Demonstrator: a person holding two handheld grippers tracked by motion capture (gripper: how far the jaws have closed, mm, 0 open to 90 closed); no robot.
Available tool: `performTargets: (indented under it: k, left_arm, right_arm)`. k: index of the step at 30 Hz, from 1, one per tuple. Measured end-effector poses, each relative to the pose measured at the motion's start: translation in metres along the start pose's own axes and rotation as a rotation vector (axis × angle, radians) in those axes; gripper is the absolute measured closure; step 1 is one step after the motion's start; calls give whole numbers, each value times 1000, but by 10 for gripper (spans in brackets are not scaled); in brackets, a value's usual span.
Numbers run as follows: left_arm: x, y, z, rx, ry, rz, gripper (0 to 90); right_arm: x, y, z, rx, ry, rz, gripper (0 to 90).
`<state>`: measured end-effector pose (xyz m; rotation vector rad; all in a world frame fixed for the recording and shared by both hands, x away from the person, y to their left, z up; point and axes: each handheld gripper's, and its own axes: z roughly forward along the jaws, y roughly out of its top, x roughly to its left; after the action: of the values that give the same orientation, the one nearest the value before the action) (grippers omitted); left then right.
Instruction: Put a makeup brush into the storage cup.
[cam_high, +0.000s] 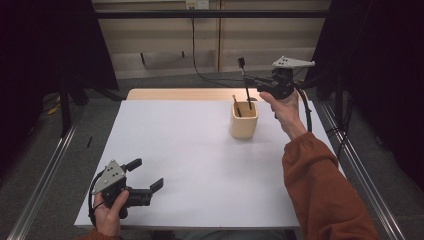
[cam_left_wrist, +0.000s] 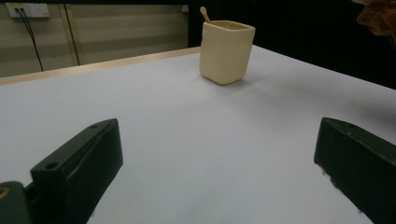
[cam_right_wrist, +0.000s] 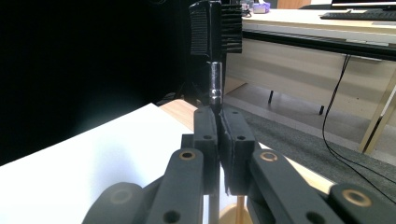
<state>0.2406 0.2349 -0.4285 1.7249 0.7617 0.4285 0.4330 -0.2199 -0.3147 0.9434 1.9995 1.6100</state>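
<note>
Here the right tool pinches a brush, apparently over the cup.

Lighting: even, soft, from overhead; my white rectangular tabletop reads bright without glare. Surroundings: dark at both sides. Shadows: faint, one beside the cream square ceramic cup. Focus: my left gripper's near black jaws soft-edged; my right gripper's slim black glossy brush carries a small highlight.
</note>
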Motion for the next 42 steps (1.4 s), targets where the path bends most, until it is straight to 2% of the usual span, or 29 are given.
performTargets:
  k: [8,26,33,36,42]
  left_arm:
    - [0,0,-1,-3,-4,-3,11]
    - [0,0,-1,2,-5,-5,11]
    - [0,0,0,3,-5,-4,11]
    - [0,0,-1,2,-6,0,11]
    - [1,-1,-1,2,-5,-4,11]
  right_arm:
    - [-5,-5,11,11,-20,1,858]
    - [-14,-26,25,38,-29,30,858]
    - [-14,-32,29,42,-31,38,858]
    - [-12,-33,30,50,-32,24,858]
    - [-15,-42,30,55,-32,40,858]
